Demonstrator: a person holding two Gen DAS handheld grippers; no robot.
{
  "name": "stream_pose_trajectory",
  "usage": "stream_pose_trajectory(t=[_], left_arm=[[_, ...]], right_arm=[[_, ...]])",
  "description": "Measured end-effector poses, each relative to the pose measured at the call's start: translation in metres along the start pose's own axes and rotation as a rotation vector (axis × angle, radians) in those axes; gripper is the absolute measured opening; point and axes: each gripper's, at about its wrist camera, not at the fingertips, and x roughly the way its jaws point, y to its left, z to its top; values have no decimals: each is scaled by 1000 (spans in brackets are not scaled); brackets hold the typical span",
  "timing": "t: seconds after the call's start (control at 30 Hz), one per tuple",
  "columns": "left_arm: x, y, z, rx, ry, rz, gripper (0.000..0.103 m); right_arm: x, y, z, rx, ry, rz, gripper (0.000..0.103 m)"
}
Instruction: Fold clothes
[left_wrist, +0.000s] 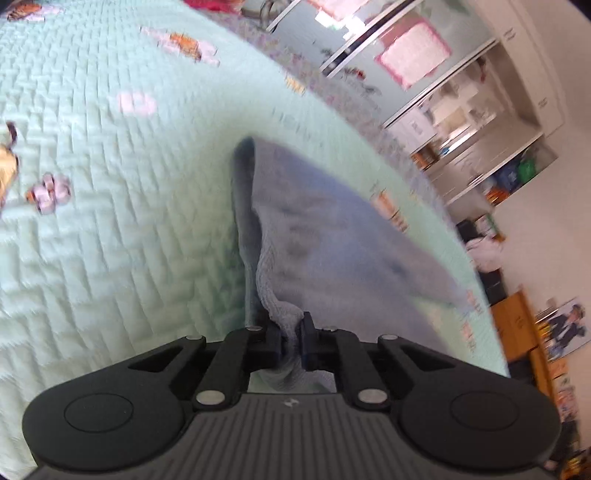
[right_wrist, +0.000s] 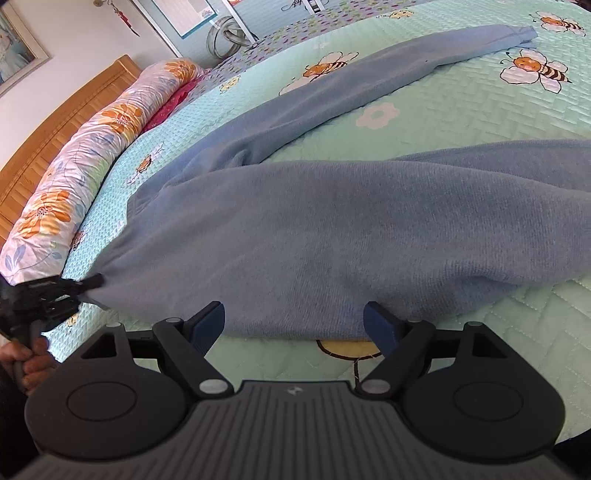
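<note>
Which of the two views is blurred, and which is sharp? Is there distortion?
Left wrist view: motion blur smears the blue sweater and the quilt, while the left gripper looks sharp. Right wrist view: sharp throughout, evenly daylit. Both views show fisheye bending, and the headboard curves.

The left wrist view is smeared: the shelves (left_wrist: 476, 122) hold things too blurred to name. The blue knitted sweater (right_wrist: 332, 236) runs off the right wrist view's right edge, and the hand (right_wrist: 31, 363) gripping the left tool (right_wrist: 90, 282) is cut by the left edge.

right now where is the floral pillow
In the right wrist view the floral pillow lies along the left side of the bed, against the wooden headboard, just beyond the blue sweater spread on the green quilt.
</note>
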Motion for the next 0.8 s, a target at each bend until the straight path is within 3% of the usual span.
stream_pose_trajectory(t=[0.07,0.17,0.23,0.33,0.4,0.43,0.5,0.57,0.8], left_arm=[[-18,-10,10,61,-15,3,8],[-19,-15,9,130,29,59,10],[-1,-1,-4,115,99,121,19],[12,22,-30,59,111,143,22],[1,28,-37,-2,57,109,28],[-8,28,-38,-30,22,92,42],[-26,23,-42,-57,-42,63,58],[-42,14,-46,-46,-72,39,59],[-46,-6,-84,-73,-21,-24,64]], right_arm=[[-1,-1,1,7,-8,6,82],[-1,0,2,17,-20,24,82],[-1,1,1,12,-18,26,82],[-5,1,1,10,-27,26,82],[-11,-2,3,15,-46,19,82],[-14,-4,4,18,-56,16,82],[-19,-12,5,49,-74,16,82],[-24,-27,6,108,-90,24,82],[-44,-80,-1,362,-144,123,82]])
